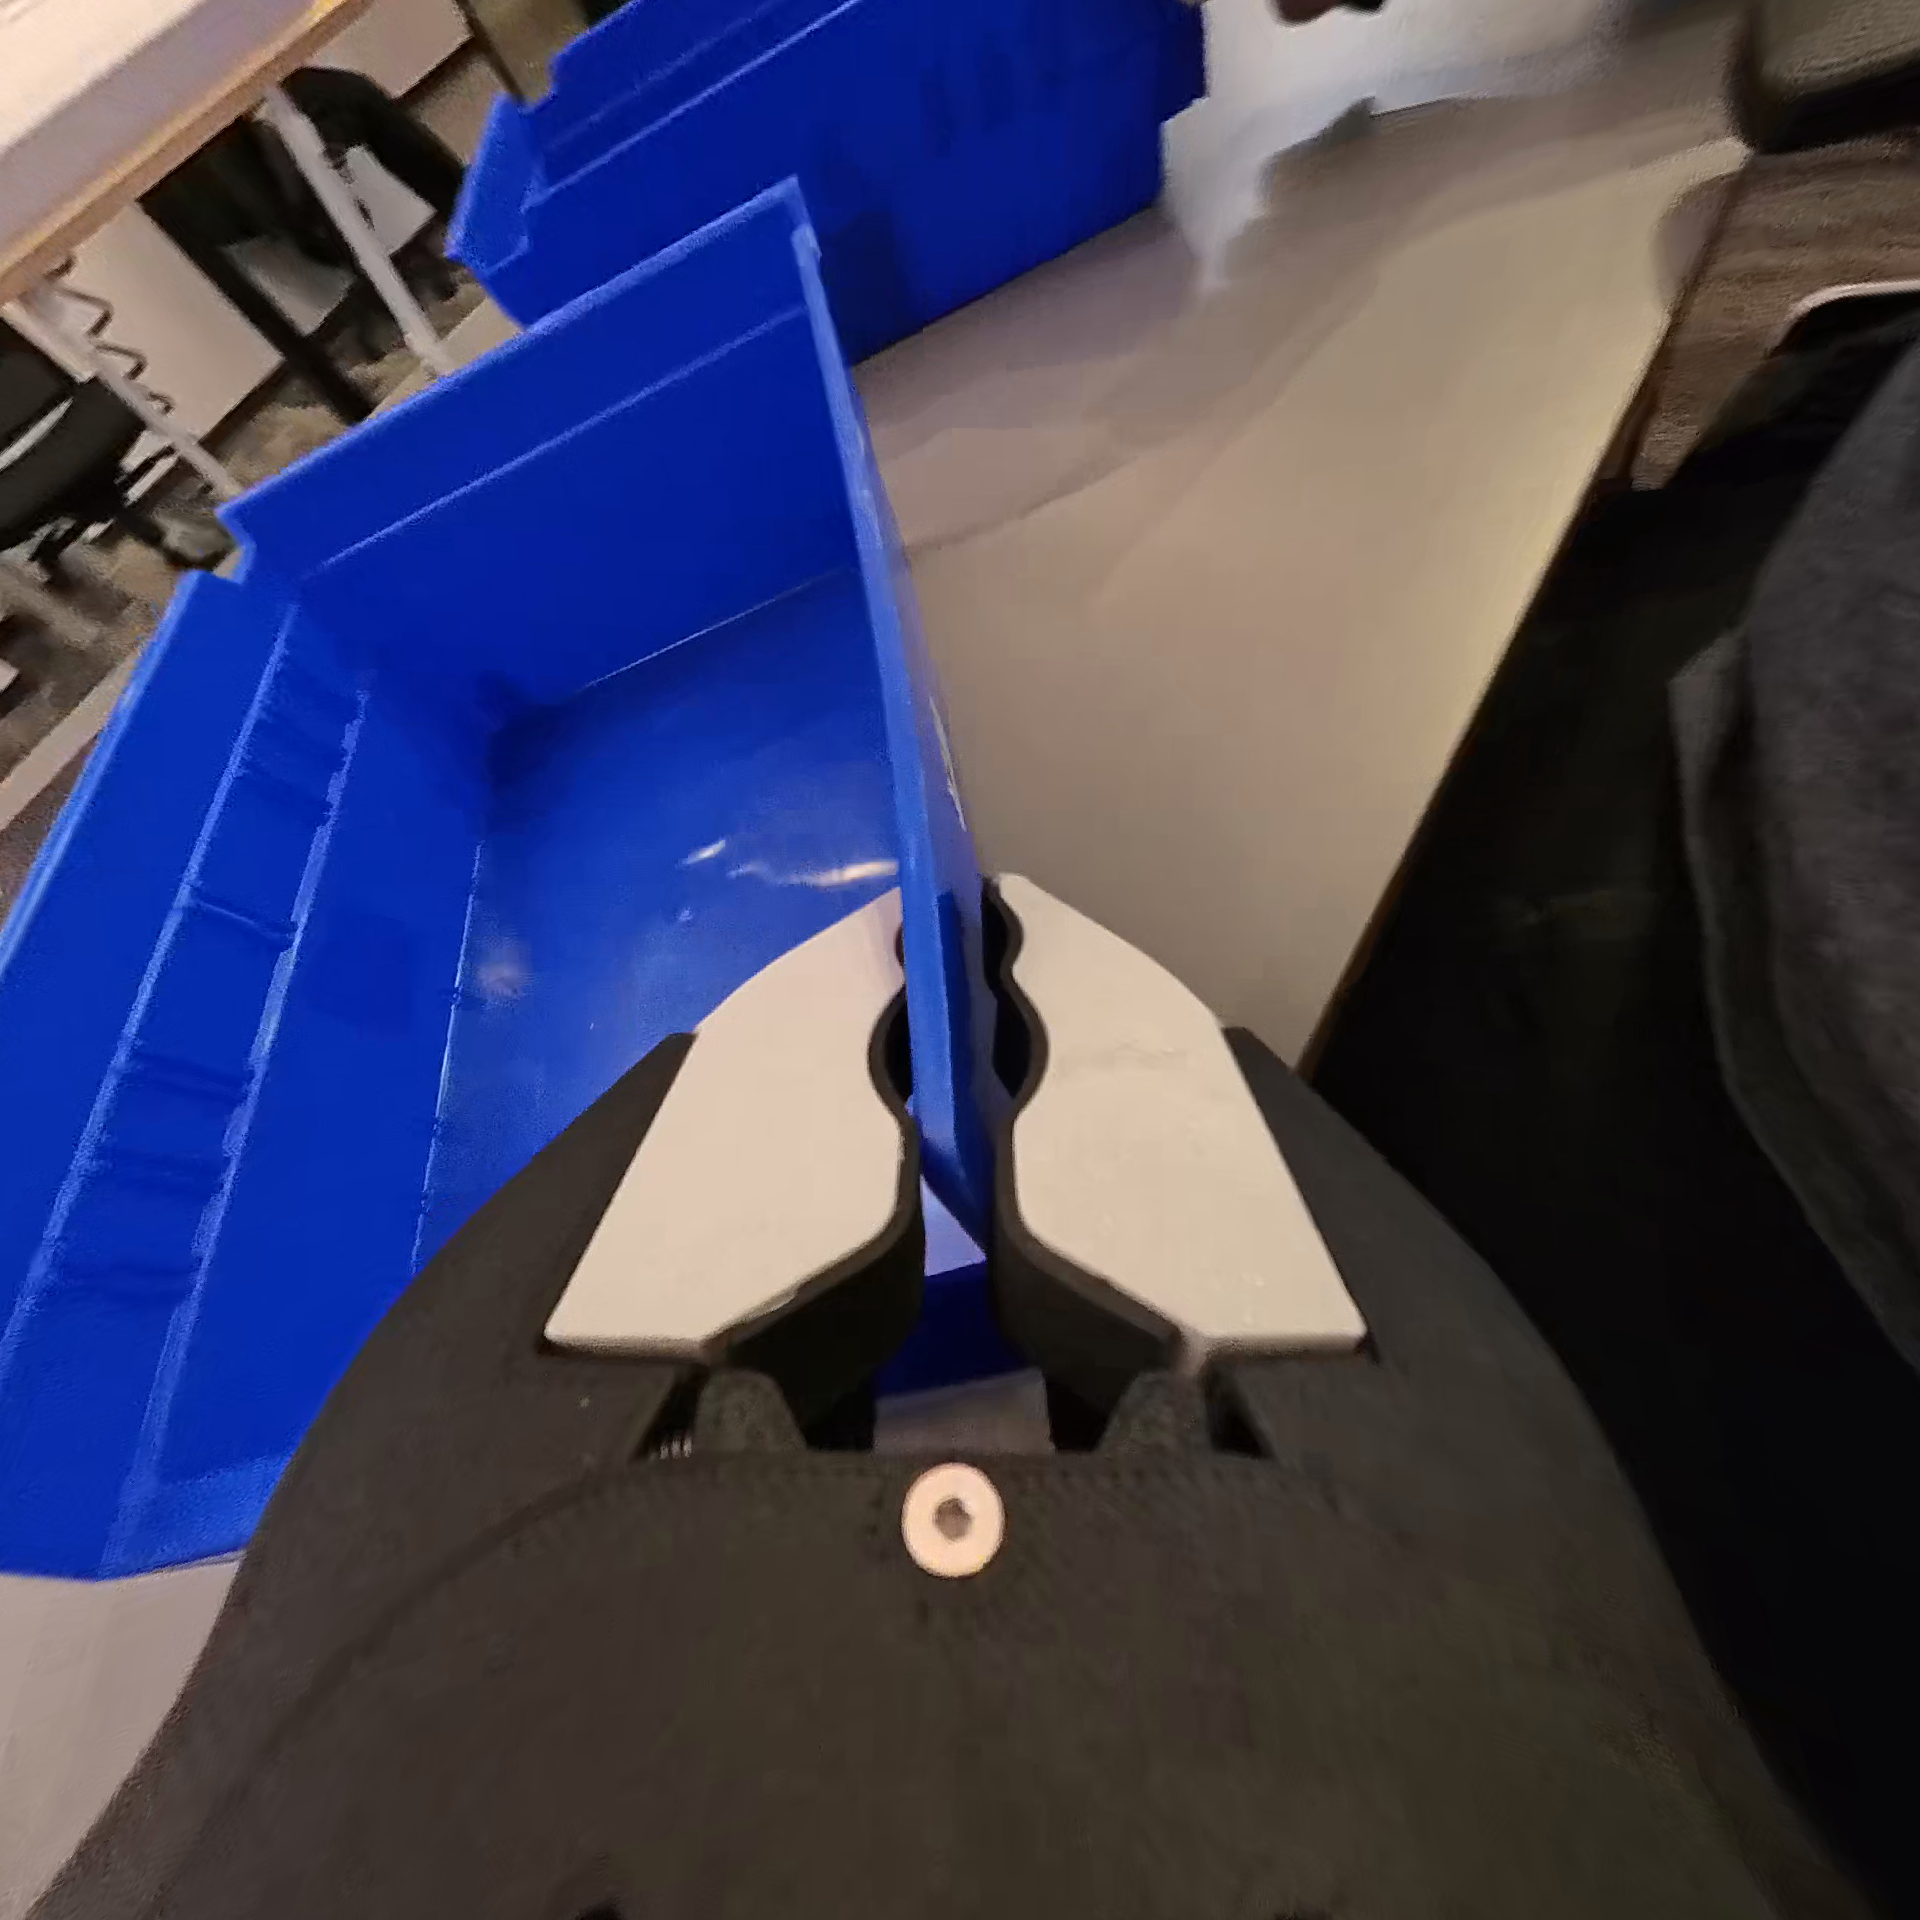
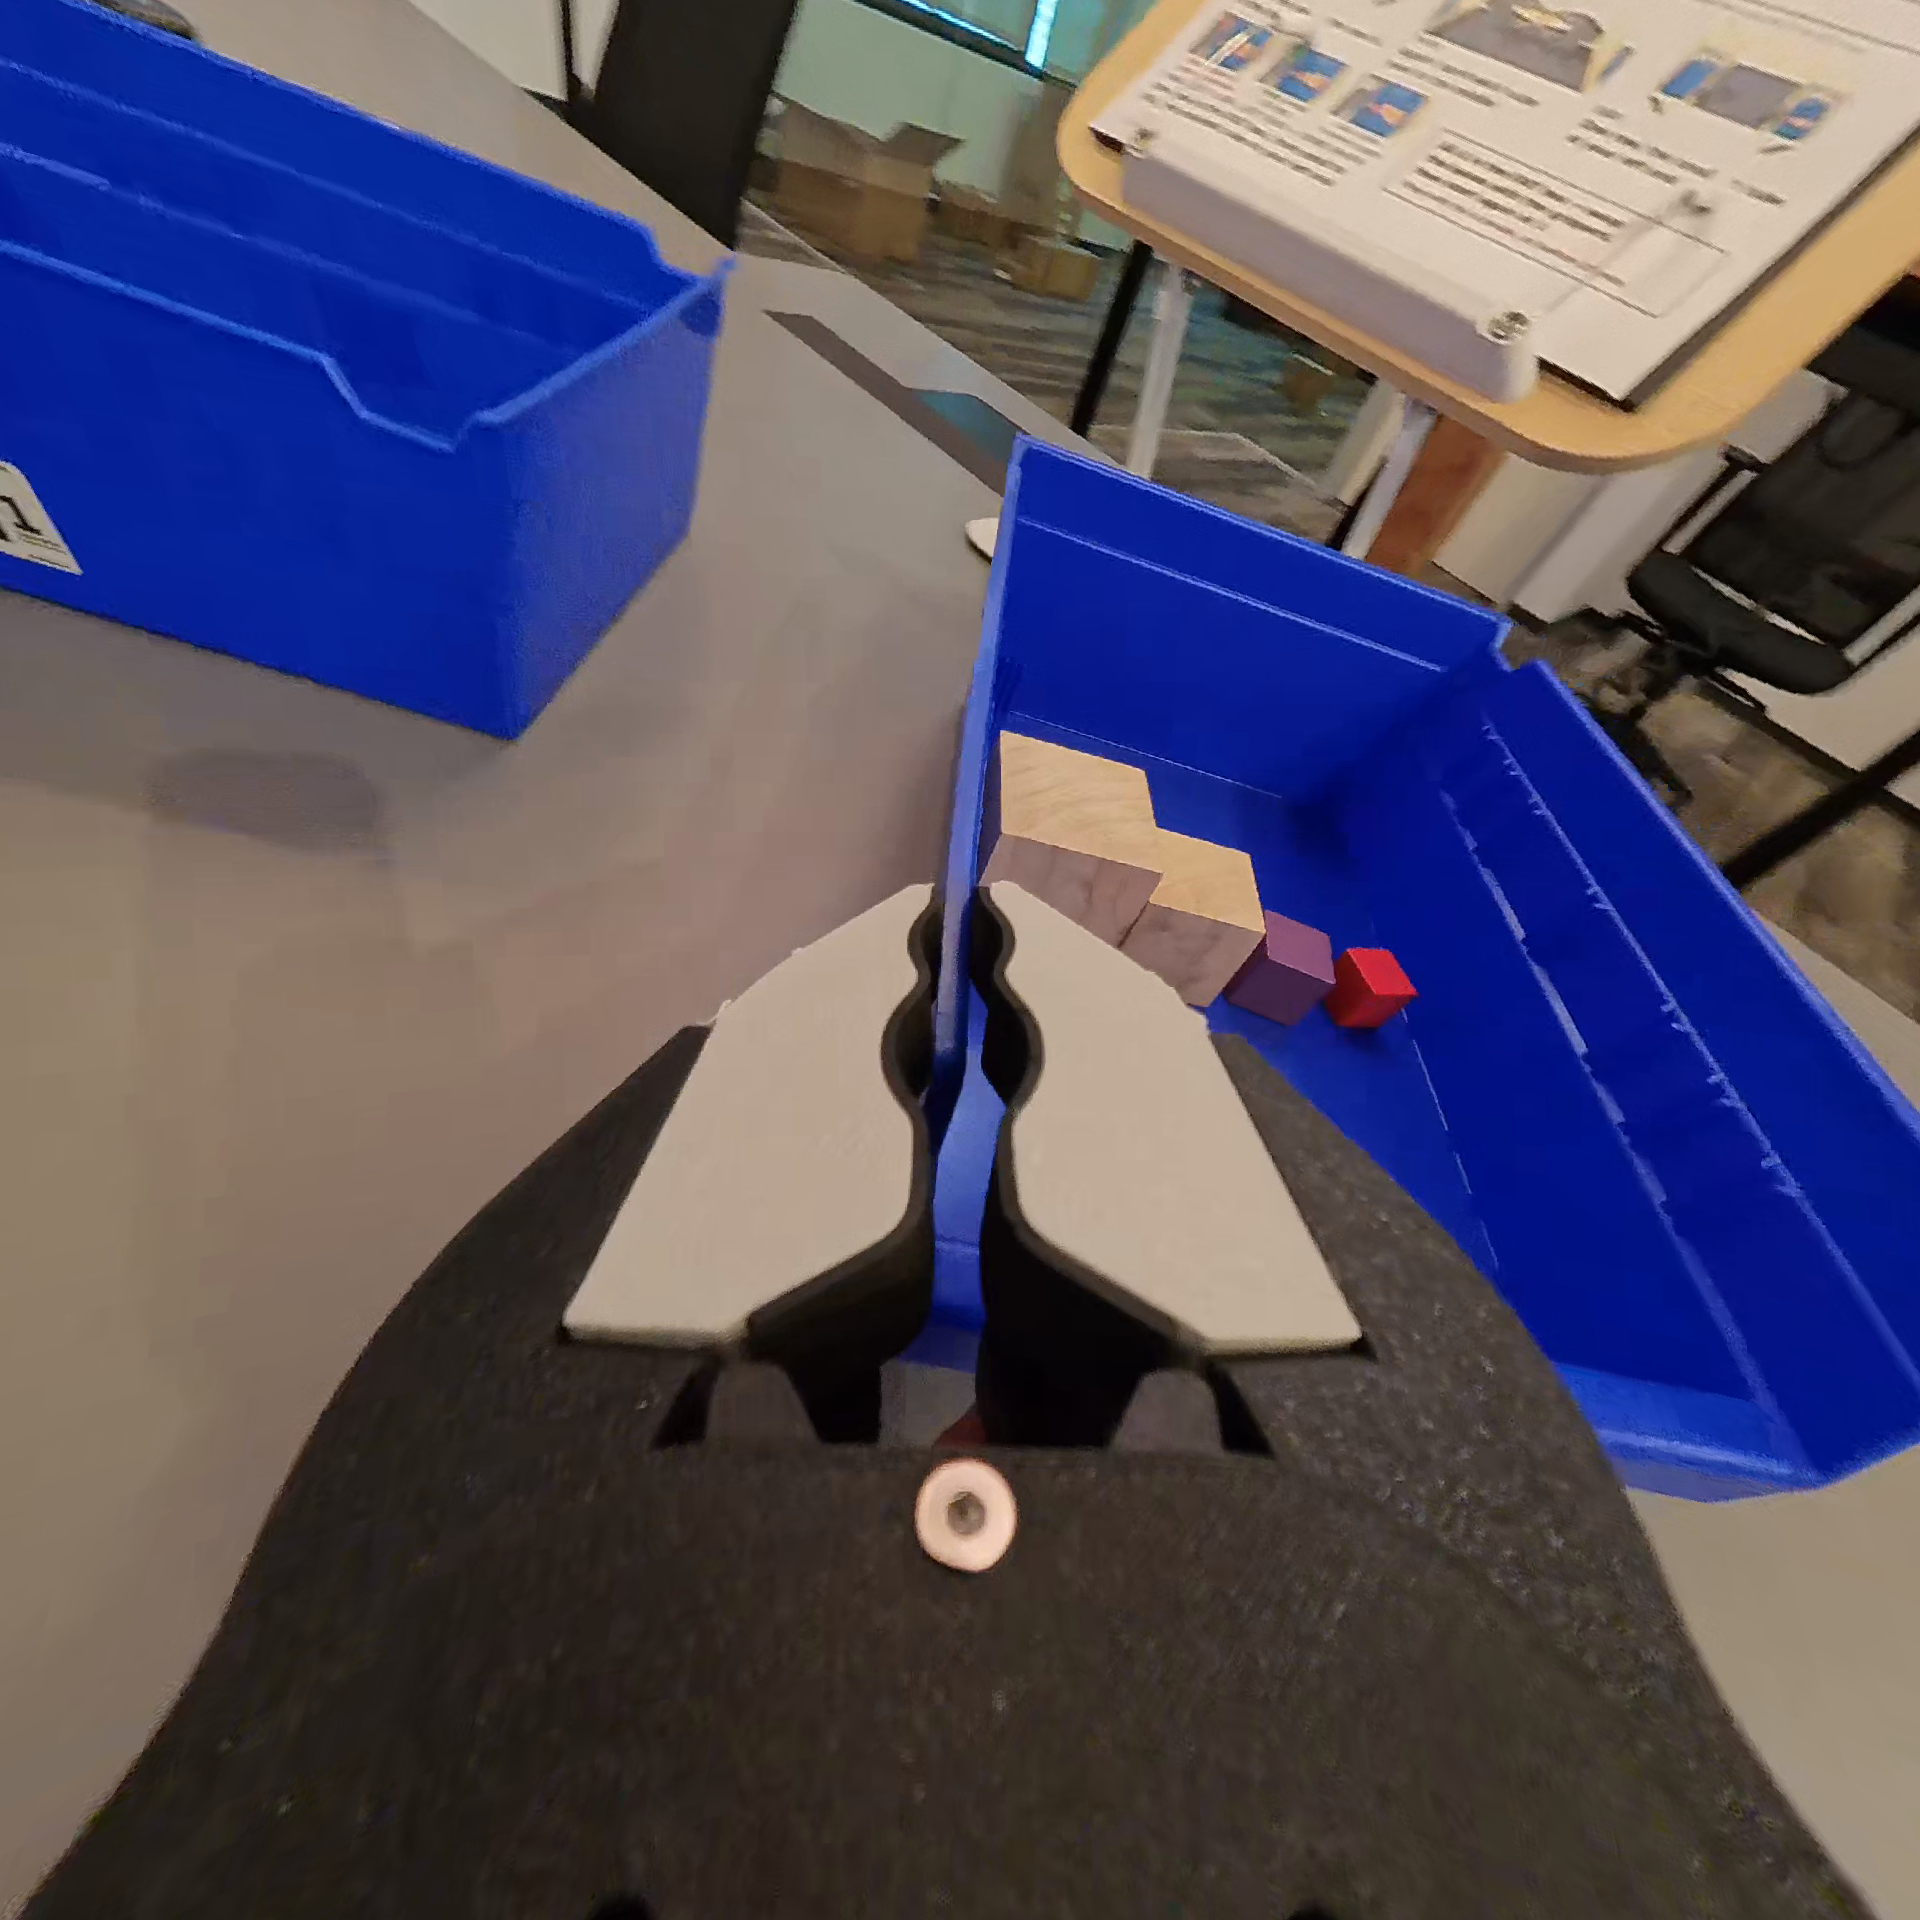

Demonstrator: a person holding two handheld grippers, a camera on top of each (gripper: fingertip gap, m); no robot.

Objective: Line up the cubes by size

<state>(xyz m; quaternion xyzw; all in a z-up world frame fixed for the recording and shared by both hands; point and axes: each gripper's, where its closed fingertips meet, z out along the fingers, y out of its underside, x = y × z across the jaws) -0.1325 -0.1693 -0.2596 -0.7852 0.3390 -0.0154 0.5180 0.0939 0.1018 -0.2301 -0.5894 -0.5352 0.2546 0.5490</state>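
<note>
**Four cubes in a row inside a blue bin, each gripper clamped on a bin wall**

The cubes lie on the floor of a blue bin [image 2: 1558, 935] in the right wrist view, set in a line that steps down in size. The large wooden cube [image 2: 1075, 821] sits against the bin's left wall. A medium wooden cube [image 2: 1200, 914] touches it on the near-right side, then comes a purple cube [image 2: 1283, 966], then a small red cube [image 2: 1371, 987] just beside the purple one. The line runs diagonally away from the wall toward the middle of the bin floor.

The right gripper [image 2: 951, 914] is closed almost fully on the thin left wall of this bin, one grey finger [image 2: 810, 1122] outside over the table and the other inside, next to the large cube. Both pads press on the wall's edge.

The left gripper [image 1: 951, 935] likewise pinches the upright side wall of an empty blue bin [image 1: 468, 883], its jaws nearly closed with the blue sheet running up between them. This view is somewhat blurred.

The bins stand on a grey table [image 2: 468, 883]. A further blue bin [image 2: 343, 468] stands across the table in the right view, and another [image 1: 831, 156] behind the empty one in the left view. Beyond the table are a tilted board with printed sheets [image 2: 1507, 187] and black office chairs [image 2: 1787, 603]. A dark-clothed person [image 1: 1714, 1039] fills the right edge of the left view.
</note>
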